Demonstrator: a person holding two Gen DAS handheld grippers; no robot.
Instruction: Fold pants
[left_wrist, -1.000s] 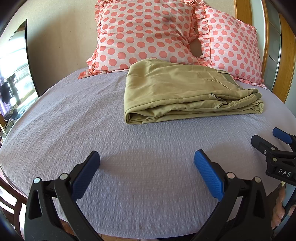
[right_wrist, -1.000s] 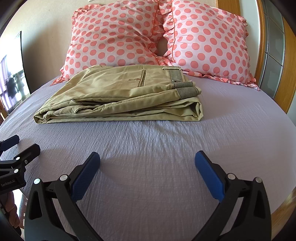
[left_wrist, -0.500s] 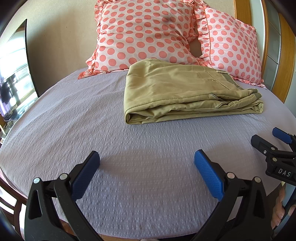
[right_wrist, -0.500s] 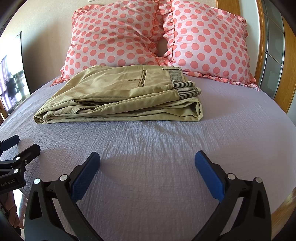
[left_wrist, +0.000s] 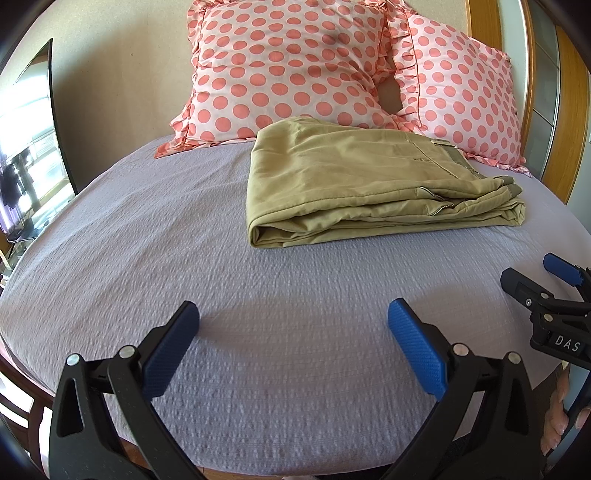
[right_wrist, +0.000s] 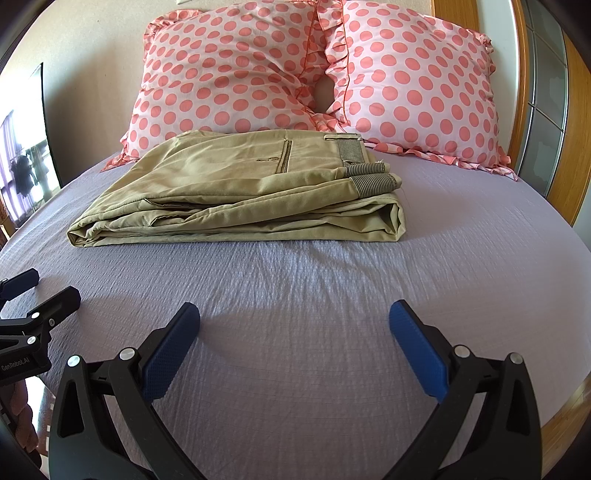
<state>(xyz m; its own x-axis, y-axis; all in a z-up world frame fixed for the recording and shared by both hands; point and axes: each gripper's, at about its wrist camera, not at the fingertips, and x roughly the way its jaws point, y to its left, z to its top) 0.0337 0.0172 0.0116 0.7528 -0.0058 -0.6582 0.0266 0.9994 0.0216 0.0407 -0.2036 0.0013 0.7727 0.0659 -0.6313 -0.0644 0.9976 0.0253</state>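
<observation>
The khaki pants (right_wrist: 236, 195) lie folded into a flat, layered stack on the lilac bedspread (right_wrist: 332, 314), toward the far side of the bed and just in front of two pink polka-dot pillows (right_wrist: 229, 74) that lean against the wall. In the right wrist view the striped inner waistband (right_wrist: 369, 177) shows at the stack's right end, with a welt pocket (right_wrist: 284, 157) on the top layer; the folded edges face the near side. In the left wrist view the same pants (left_wrist: 369, 184) sit right of centre, their rounded fold at the left end and the waistband at the far right.

The left gripper (left_wrist: 293, 332) hovers over the near part of the bedspread (left_wrist: 147, 240), its blue-padded fingers (left_wrist: 415, 347) spread wide with nothing between them. It is well apart from the pants. The right gripper (right_wrist: 295, 332) stands likewise over the near bedspread, jaws wide and empty, also well short of the stack.

Each gripper shows at the edge of the other's view: the right gripper (left_wrist: 543, 284) at the right border of the left wrist view, with fingers of the person's right hand (left_wrist: 557, 413) wrapped on its handle below; the left gripper (right_wrist: 40, 291) at the left border of the right wrist view.

A dark-framed mirror or screen (left_wrist: 29, 147) stands at the far left, and a wooden headboard frame (right_wrist: 565, 129) rises on the right.
</observation>
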